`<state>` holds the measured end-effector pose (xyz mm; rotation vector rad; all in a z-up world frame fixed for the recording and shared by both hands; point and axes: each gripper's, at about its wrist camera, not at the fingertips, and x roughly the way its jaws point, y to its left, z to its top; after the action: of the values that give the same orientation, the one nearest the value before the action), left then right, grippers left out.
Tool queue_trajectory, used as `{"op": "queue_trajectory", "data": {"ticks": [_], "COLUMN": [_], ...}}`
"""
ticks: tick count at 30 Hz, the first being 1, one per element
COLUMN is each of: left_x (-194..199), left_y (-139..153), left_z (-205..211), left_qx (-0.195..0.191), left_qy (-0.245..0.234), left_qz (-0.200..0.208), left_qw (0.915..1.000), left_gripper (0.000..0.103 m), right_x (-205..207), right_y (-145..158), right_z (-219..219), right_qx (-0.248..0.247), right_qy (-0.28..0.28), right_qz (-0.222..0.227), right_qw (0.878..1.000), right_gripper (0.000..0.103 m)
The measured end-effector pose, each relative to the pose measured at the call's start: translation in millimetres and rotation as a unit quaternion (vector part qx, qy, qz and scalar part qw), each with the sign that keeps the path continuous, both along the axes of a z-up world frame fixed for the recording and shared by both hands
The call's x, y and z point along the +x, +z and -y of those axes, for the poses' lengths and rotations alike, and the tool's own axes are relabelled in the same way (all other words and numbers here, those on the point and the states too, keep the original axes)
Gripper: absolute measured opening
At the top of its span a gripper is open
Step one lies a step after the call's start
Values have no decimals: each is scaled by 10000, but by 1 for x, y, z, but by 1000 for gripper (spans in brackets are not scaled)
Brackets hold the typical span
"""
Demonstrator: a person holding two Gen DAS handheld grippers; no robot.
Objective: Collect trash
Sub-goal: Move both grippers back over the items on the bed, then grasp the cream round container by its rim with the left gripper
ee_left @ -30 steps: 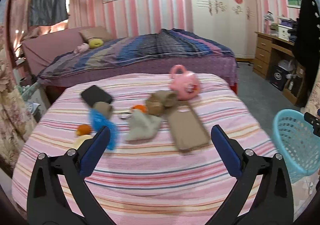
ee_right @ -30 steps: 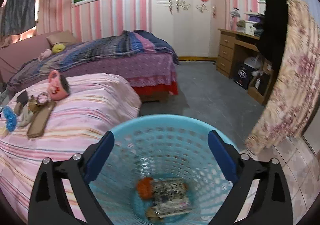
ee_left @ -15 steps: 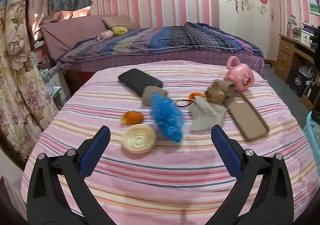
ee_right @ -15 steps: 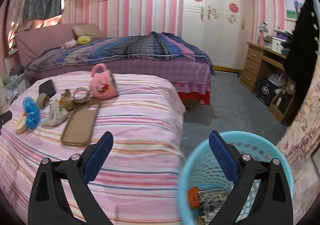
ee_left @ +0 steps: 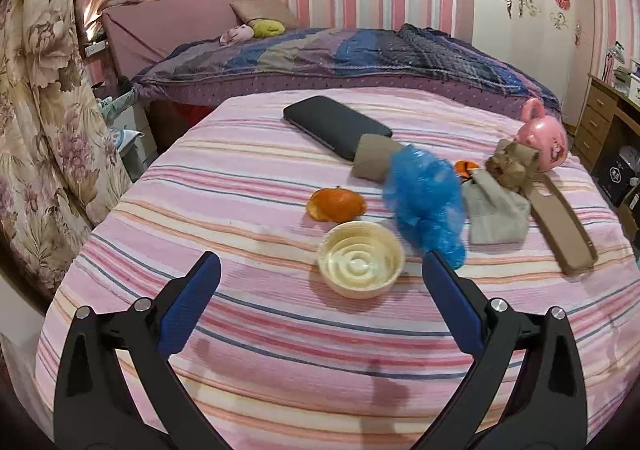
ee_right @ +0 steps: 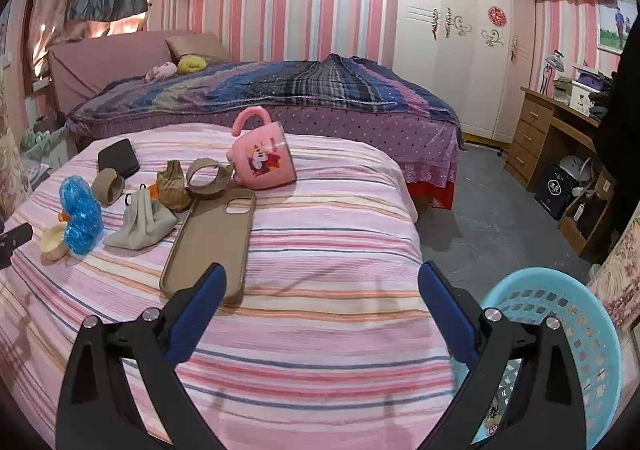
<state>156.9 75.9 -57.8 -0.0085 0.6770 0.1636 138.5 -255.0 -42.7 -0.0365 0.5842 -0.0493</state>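
Note:
On the pink striped bed lie a cream round lid (ee_left: 361, 264), an orange peel (ee_left: 336, 204), a crumpled blue plastic bag (ee_left: 425, 202), a cardboard tape ring (ee_left: 372, 163) and crumpled brown paper (ee_left: 512, 167). My left gripper (ee_left: 320, 286) is open and empty, just short of the cream lid. My right gripper (ee_right: 322, 296) is open and empty over the bed's near right part. The light blue trash basket (ee_right: 560, 334) stands on the floor at the lower right. The blue bag (ee_right: 80, 215) and lid (ee_right: 54, 241) show at the left in the right wrist view.
A black phone (ee_left: 336, 126), a tan phone case (ee_right: 212, 238), a grey cloth pouch (ee_right: 142, 222) and a pink mug (ee_right: 262, 158) on its side also lie on the bed. A second bed (ee_right: 280, 90) stands behind. A wooden desk (ee_right: 560, 138) is at the right.
My left gripper has swung left and closer to the cream lid and peel. My right gripper has moved from above the basket to over the bed; both stay open.

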Motion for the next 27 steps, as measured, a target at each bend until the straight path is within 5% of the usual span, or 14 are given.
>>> {"op": "queue_trajectory", "data": {"ticks": [14, 20, 27], "left_x": [20, 38, 51], "left_y": [-28, -37, -38], "left_z": [-1, -3, 5], "left_qx": [-89, -464, -548], "left_qy": [-261, -351, -383], "left_qz": [-631, -959, -1028], "left_qw": [9976, 9937, 9925], "left_gripper": [97, 97, 78], "right_x": [19, 22, 23], "right_y": [-11, -13, -15], "right_z": [-2, -4, -6], "right_qx": [180, 149, 100], "right_qy": [-40, -30, -14], "right_qz": [-210, -281, -320], "right_qw": [9996, 9995, 9994], "right_gripper": [95, 95, 95]}}
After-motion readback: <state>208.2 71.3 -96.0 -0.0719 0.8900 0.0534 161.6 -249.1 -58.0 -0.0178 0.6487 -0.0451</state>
